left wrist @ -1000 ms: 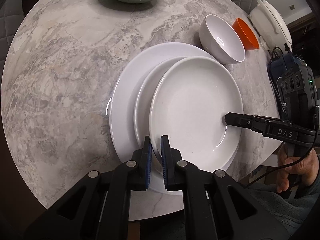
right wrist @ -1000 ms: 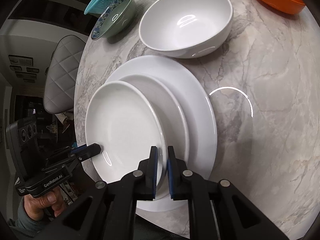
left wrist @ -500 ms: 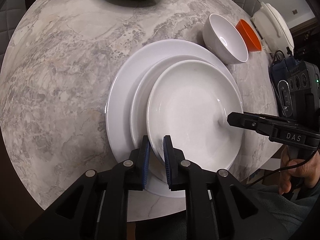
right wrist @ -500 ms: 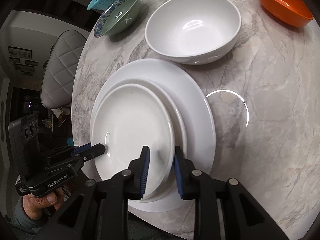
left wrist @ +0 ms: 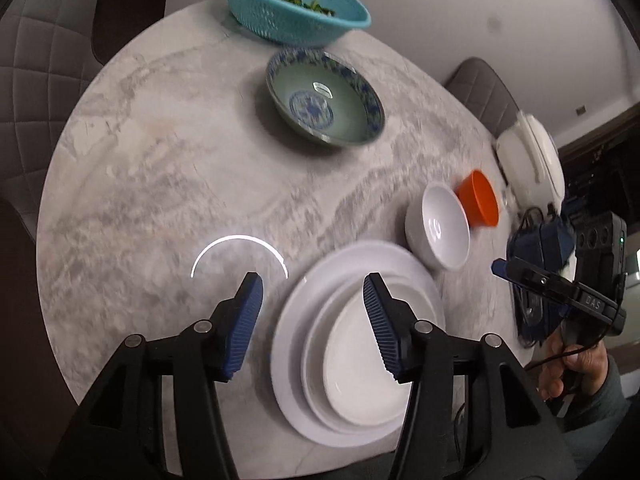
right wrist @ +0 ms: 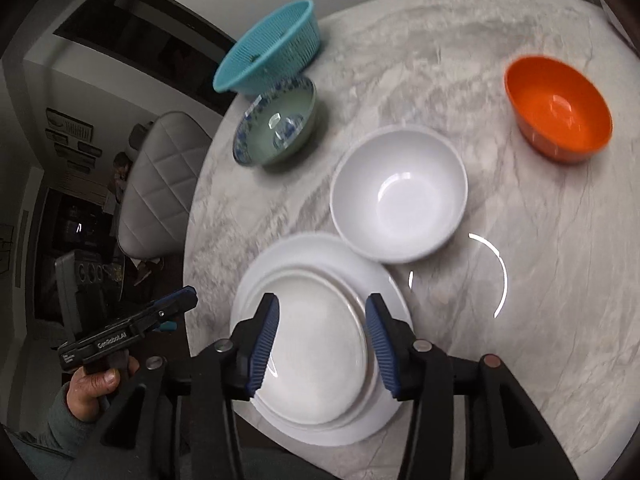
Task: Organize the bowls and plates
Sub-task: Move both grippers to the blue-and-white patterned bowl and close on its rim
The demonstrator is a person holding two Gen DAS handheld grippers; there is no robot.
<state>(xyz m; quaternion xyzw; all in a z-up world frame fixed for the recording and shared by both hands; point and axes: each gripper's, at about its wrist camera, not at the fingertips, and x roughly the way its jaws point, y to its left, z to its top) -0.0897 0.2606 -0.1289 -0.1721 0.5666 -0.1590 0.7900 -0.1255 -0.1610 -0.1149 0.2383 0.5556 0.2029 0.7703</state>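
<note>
A stack of three white plates point(left wrist: 360, 380) point(right wrist: 316, 344) lies at the near edge of the round marble table point(left wrist: 160, 180). Beyond it stand a white bowl point(left wrist: 438, 232) point(right wrist: 400, 200), an orange bowl point(left wrist: 480, 200) point(right wrist: 560, 116) and a green bowl with a blue pattern point(left wrist: 324, 100) point(right wrist: 276, 120). My left gripper point(left wrist: 311, 284) hangs above the stack's left rim, its jaws opening with nothing gripped. My right gripper point(right wrist: 323, 304) hovers over the stack's middle, its jaws also opening and empty. Each gripper shows in the other's view, beside the table.
A teal colander point(left wrist: 292, 8) point(right wrist: 268, 48) with greens stands at the table's far edge behind the patterned bowl. A white lidded pot point(left wrist: 528, 156) sits past the orange bowl. Padded grey chairs point(right wrist: 160, 184) ring the table. A person's hand point(right wrist: 92, 388) holds the left gripper.
Both grippers were shut on the top plate's rim. They have let go, opened and risen away from the stack. The top plate now rests centred on the stack.
</note>
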